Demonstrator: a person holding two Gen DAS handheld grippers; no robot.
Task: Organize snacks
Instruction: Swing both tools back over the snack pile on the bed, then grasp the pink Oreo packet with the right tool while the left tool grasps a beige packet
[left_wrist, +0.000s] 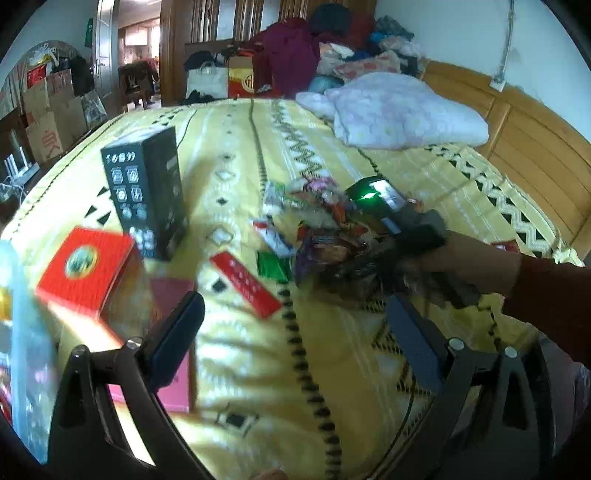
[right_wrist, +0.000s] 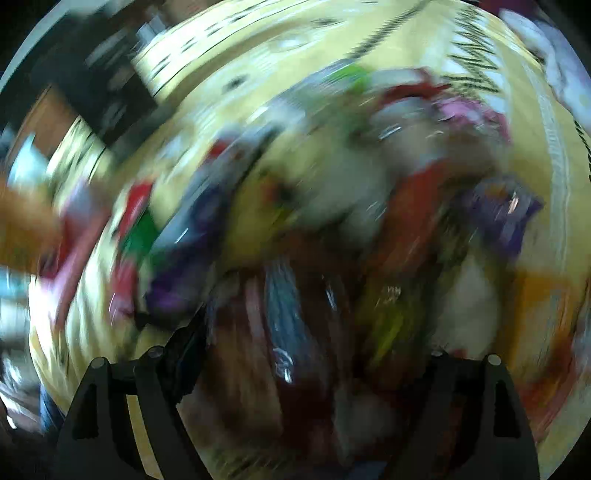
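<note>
Left view, snacks: the snack pile (left_wrist: 317, 229) is lying mid-bed on the yellow bedspread (left_wrist: 240, 350); the packets are looking light, crinkly and slippery, best pinched at a sealed edge.
Left view, left gripper (left_wrist: 295, 325): hovering wide, holding nothing.
Left view, boxes: the red box (left_wrist: 86, 271) and black box (left_wrist: 147, 192) are sitting closed, contents hidden.
Right view, right gripper (right_wrist: 314, 343): jaws are standing wide over blurred packets (right_wrist: 332, 240); grip not discernible.
</note>
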